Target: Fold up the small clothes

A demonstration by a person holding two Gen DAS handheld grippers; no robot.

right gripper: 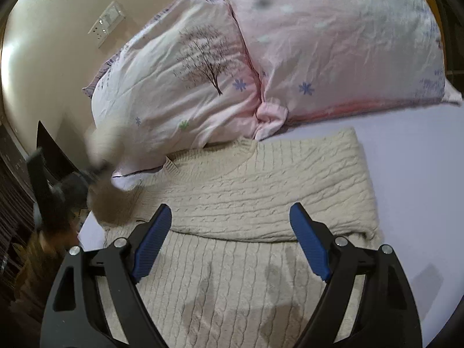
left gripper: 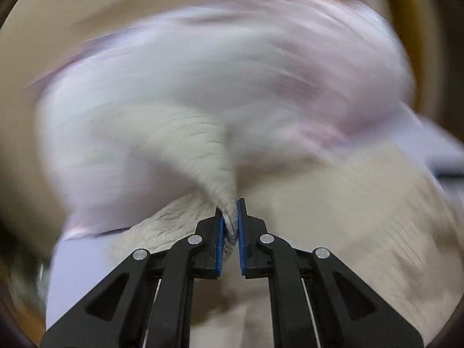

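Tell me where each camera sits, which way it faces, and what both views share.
Left wrist: on the left gripper, looking along its fingers, shut on a pinch of the sweater; the rest is motion-blurred.
Right wrist: on the right gripper, open, above the sweater, facing the pillows and wall.
Shared: the sweater and pillows; the left gripper appears blurred at the right view's left.

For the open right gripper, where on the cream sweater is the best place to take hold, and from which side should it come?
Probably the folded edge of the cream sweater, which lies across just ahead of the right gripper. It is a raised double layer, so open jaws coming down from above and the near side could pinch it. The left gripper already clamps another part of the knit.
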